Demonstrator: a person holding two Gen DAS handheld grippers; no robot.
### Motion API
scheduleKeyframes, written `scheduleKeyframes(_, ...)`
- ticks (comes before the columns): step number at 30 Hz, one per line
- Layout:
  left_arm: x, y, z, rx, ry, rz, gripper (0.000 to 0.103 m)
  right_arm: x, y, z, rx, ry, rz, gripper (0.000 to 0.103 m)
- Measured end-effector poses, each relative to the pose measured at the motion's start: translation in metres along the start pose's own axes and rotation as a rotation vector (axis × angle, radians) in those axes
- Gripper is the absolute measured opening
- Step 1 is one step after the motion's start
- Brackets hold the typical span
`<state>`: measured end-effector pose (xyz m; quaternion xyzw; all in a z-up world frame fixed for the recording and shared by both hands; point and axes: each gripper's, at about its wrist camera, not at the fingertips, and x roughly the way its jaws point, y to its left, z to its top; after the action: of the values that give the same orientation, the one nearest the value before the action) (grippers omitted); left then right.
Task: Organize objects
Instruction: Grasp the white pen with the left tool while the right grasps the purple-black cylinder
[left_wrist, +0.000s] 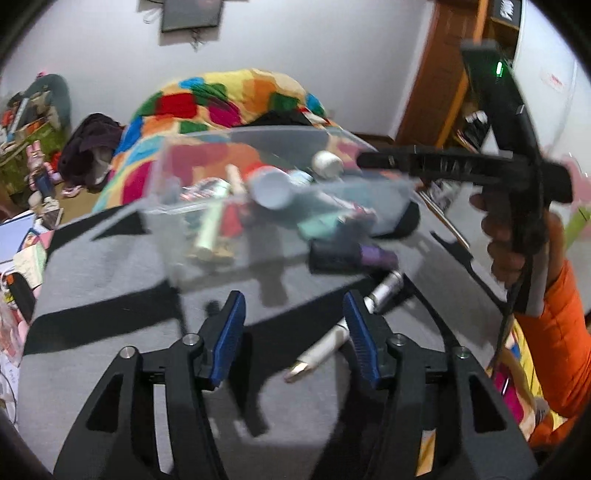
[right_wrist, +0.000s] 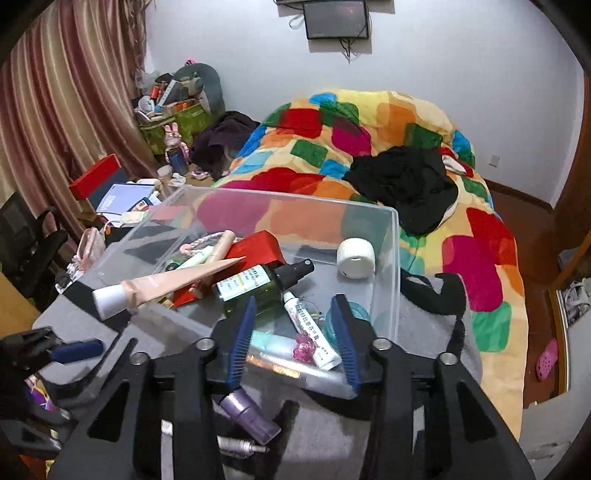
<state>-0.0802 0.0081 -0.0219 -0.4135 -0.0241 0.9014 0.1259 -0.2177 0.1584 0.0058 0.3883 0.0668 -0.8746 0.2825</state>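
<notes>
Left gripper (left_wrist: 293, 332): our blue pads spread wide, empty, over the grey cloth (left_wrist: 110, 273).
Right gripper (right_wrist: 295, 339): our fingers parted, holding nothing, above the bin's near wall.
Clear bin (right_wrist: 391, 236): on the cloth, holding a green spray bottle (right_wrist: 255, 288), white tube (right_wrist: 310, 328), white jar (right_wrist: 356, 263).
Outside bin: purple bottle (right_wrist: 251, 417), just before the wall.
</notes>
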Motion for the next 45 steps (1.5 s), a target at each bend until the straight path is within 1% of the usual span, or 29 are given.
scheduleKeyframes(1,0.005,-0.005,-0.001,0.016,0.015,-0.011,0.061,-0.006,0.0,-0.002,-0.003,-0.012,0.011,0.044)
scheduleKeyframes(6,0.027,-0.023,-0.005,0.082,0.089,-0.027,0.061,-0.026,0.004,-0.013,-0.028,-0.039,0.031,0.045)
scheduleKeyframes(9,0.037,-0.028,-0.008,0.101,0.119,-0.04,0.06,-0.034,0.002,-0.026,-0.029,-0.051,0.018,0.045)
scheduleKeyframes(10,0.038,-0.029,-0.01,0.107,0.119,-0.04,0.057,-0.035,0.0,-0.029,-0.026,-0.051,0.015,0.045)
scheduleKeyframes(11,0.036,-0.031,-0.012,0.118,0.102,-0.036,0.054,-0.036,-0.002,-0.034,-0.019,-0.048,0.019,0.045)
scheduleKeyframes(12,0.036,-0.031,-0.013,0.121,0.102,-0.046,0.045,-0.035,-0.003,-0.037,-0.017,-0.045,0.024,0.045)
scheduleKeyframes(14,0.032,-0.029,-0.014,0.121,0.095,-0.067,0.037,-0.029,-0.003,-0.046,-0.03,-0.017,0.053,0.045)
scheduleKeyframes(15,0.031,-0.028,-0.015,0.119,0.096,-0.078,0.03,-0.025,-0.002,-0.049,-0.041,0.0,0.058,0.045)
scheduleKeyframes(16,0.029,-0.027,-0.016,0.118,0.093,-0.086,0.026,-0.018,0.0,-0.052,-0.055,0.022,0.065,0.045)
scheduleKeyframes(18,0.026,-0.025,-0.018,0.111,0.09,-0.097,0.023,-0.003,0.007,-0.056,-0.088,0.07,0.105,0.044)
scheduleKeyframes(21,0.021,-0.022,-0.022,0.101,0.092,-0.112,0.018,0.012,0.017,-0.059,-0.13,0.11,0.128,0.044)
scheduleKeyframes(22,0.019,-0.021,-0.024,0.098,0.092,-0.114,0.017,0.017,0.021,-0.06,-0.143,0.127,0.133,0.041)
scheduleKeyframes(24,0.013,-0.018,-0.029,0.093,0.089,-0.112,0.016,0.024,0.027,-0.06,-0.166,0.148,0.135,0.035)
scheduleKeyframes(27,0.003,-0.013,-0.038,0.073,0.079,-0.097,0.014,0.022,0.029,-0.061,-0.181,0.148,0.138,0.028)
scheduleKeyframes(30,-0.006,-0.005,-0.045,0.043,0.073,-0.062,0.011,0.016,0.026,-0.065,-0.176,0.147,0.13,0.025)
scheduleKeyframes(33,-0.015,0.004,-0.051,0.003,0.067,-0.034,0.011,0.008,0.022,-0.071,-0.178,0.143,0.103,0.022)
scheduleKeyframes(37,-0.02,0.012,-0.054,-0.027,0.055,-0.007,0.011,-0.005,0.015,-0.083,-0.148,0.153,0.119,0.017)
scheduleKeyframes(39,-0.018,0.011,-0.053,-0.026,0.05,0.003,0.011,-0.011,0.016,-0.089,-0.15,0.157,0.141,0.017)
scheduleKeyframes(42,-0.012,0.007,-0.048,-0.017,0.045,0.011,0.013,-0.015,0.018,-0.091,-0.148,0.152,0.15,0.017)
scheduleKeyframes(43,-0.008,0.006,-0.046,-0.014,0.045,0.015,0.015,-0.014,0.018,-0.089,-0.136,0.152,0.157,0.018)
scheduleKeyframes(44,-0.005,0.005,-0.043,-0.012,0.043,0.021,0.015,-0.013,0.018,-0.088,-0.122,0.151,0.161,0.019)
scheduleKeyframes(45,-0.002,0.004,-0.041,-0.009,0.041,0.026,0.015,-0.011,0.018,-0.087,-0.111,0.151,0.16,0.024)
